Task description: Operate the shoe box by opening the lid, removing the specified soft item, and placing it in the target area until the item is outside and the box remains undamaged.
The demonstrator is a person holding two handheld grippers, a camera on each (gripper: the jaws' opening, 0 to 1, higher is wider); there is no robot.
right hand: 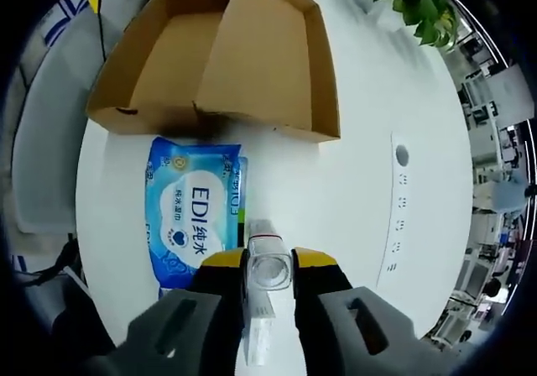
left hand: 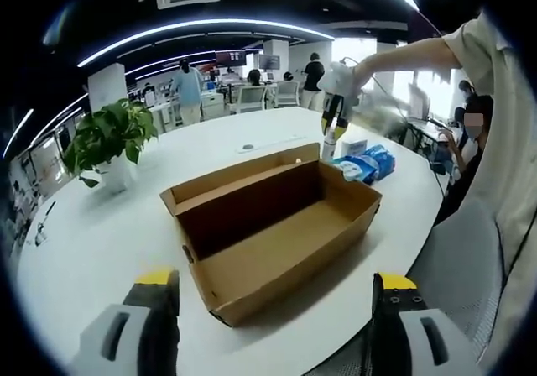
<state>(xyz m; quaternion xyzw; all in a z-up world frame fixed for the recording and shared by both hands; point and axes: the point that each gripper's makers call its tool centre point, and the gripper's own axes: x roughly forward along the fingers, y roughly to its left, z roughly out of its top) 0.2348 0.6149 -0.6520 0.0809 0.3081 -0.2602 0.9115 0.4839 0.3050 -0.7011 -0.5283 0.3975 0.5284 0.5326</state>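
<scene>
Your right gripper (right hand: 268,263) holds a bottle (right hand: 269,268); a loose grip may drop it on the wipes (right hand: 189,212) beside the box (right hand: 252,57). Left gripper (left hand: 273,288) jaws stand wide.

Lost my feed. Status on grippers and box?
Left gripper open, facing the open, empty shoe box. Right gripper shut on a clear bottle. Wet wipes pack out, on the table beside box.

A: Anything obscured at the right hand-held gripper (right hand: 269,263)?
B: A clear item between its jaws; identity not determinable. It covers part of a white box (right hand: 258,330).
A: Elsewhere?
B: Wipes pack (right hand: 191,211) print too small to read; its lower edge is hidden.
</scene>
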